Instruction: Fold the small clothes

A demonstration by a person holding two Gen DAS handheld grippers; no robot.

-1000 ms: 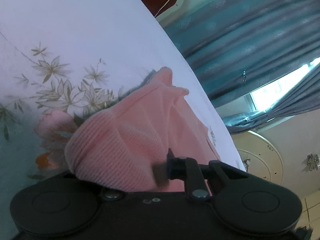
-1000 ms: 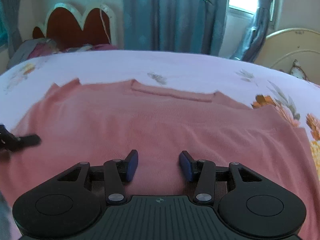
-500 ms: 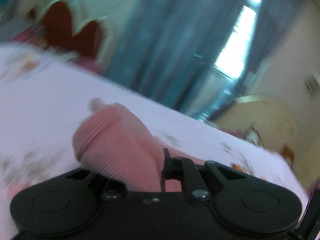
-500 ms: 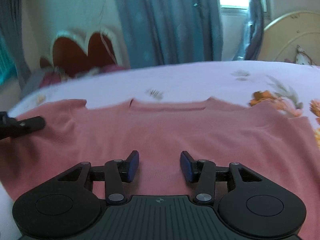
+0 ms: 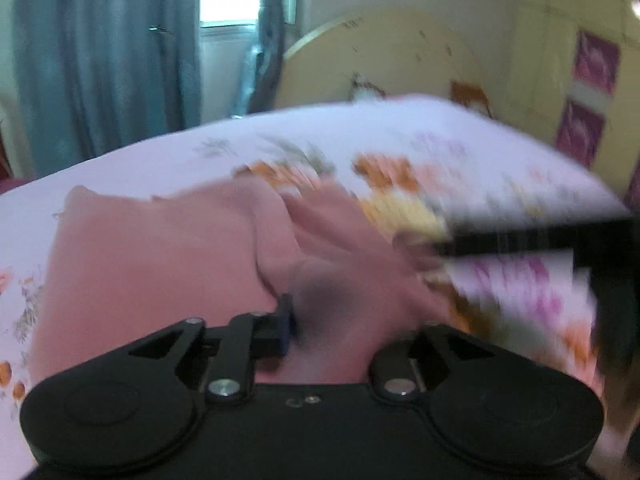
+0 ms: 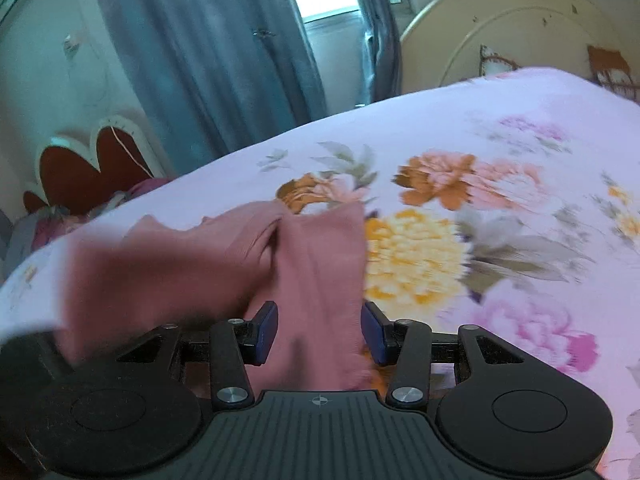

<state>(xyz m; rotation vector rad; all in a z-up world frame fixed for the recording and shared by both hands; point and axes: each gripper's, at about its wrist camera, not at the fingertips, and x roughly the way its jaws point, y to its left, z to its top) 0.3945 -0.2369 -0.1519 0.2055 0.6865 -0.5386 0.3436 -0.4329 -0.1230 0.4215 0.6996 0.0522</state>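
Pink knit top [image 5: 152,264] now doubled over mid-bed on floral bedsheet [image 6: 500,152], earlier spread flat. Left gripper [image 5: 320,320] jaws opening, cloth between them, letting go. Right gripper [image 6: 318,332] parted, cloth between, clamp unclear. Side fold about done.

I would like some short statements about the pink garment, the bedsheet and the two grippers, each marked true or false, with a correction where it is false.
1. The pink garment lies on a floral bedsheet. True.
2. The garment is blue. False: it is pink.
3. Pink fabric sits between the fingers of the right gripper. True.
4. The curtains behind the bed are red. False: they are blue-grey.
5. The left gripper has no cloth near it. False: its jaws are opening with pink fabric bunched between them, hiding one finger.
6. The garment lies spread out flat. False: it is bunched, with folds.
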